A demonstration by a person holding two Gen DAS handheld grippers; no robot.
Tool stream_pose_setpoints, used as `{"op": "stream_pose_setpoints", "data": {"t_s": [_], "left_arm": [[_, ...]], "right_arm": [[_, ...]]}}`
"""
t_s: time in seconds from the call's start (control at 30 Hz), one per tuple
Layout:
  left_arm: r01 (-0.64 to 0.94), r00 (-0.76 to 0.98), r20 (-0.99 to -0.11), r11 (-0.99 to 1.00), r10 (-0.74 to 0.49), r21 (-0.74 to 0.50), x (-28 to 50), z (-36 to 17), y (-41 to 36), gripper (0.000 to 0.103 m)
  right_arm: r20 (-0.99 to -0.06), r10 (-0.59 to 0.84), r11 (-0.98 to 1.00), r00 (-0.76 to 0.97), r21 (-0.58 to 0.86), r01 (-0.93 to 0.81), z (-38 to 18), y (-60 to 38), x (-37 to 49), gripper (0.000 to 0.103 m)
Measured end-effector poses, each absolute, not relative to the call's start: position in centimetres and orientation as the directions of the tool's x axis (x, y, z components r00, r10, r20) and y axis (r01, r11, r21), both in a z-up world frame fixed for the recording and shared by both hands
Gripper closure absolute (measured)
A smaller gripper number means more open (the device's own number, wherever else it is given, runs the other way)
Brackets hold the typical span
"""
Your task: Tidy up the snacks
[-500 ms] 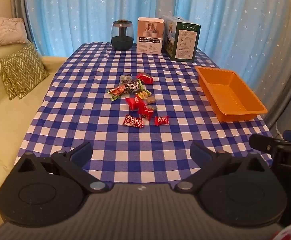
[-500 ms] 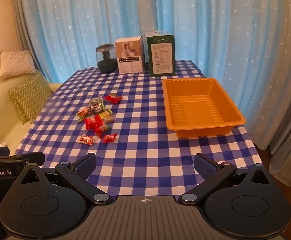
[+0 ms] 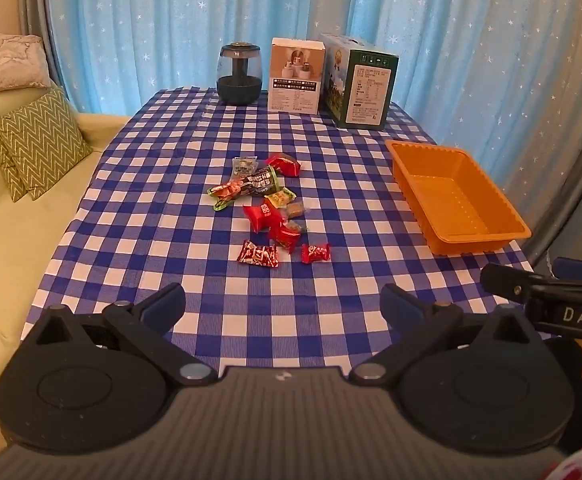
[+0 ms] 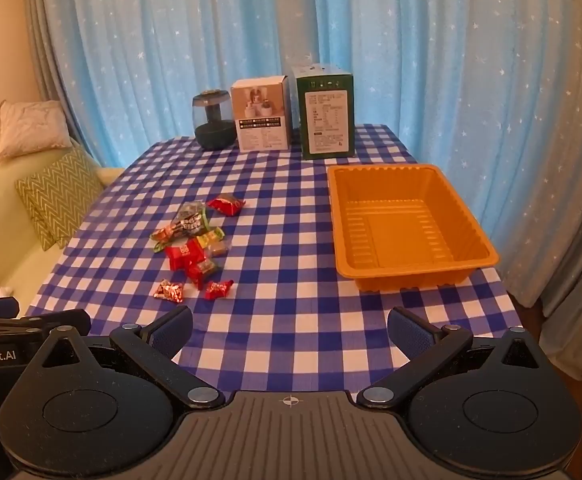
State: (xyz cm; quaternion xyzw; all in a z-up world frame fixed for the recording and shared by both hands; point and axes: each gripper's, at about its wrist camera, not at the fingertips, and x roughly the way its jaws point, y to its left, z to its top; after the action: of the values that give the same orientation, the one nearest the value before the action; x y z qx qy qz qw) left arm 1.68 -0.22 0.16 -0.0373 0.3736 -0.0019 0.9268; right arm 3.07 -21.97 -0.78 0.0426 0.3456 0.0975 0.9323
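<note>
Snacks (image 3: 269,208) sit dead ahead of our left gripper (image 3: 283,304), closer than right gripper (image 4: 289,330); both wide, empty; tray (image 4: 487,256) right.

Both wrist views look forward and downward from the near edge of the table (image 3: 139,184), toward the curtain (image 4: 431,60). The left view sits left of the tray (image 3: 457,194), the right view nearly facing it. Both share the snacks (image 4: 189,248), tray (image 4: 407,224) and boxes (image 3: 323,76).
</note>
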Motion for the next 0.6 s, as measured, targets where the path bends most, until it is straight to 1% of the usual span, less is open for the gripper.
{"op": "stream_pose_setpoints", "data": {"t_s": [0.6], "left_arm": [[-0.033,0.707,-0.705,0.995,-0.046,-0.097,3.3,-0.9,-0.3,0.000]], "right_arm": [[-0.657,0.187,0.982,0.730,0.149,-0.118,-1.4,-22.9,4.6,0.000]]}}
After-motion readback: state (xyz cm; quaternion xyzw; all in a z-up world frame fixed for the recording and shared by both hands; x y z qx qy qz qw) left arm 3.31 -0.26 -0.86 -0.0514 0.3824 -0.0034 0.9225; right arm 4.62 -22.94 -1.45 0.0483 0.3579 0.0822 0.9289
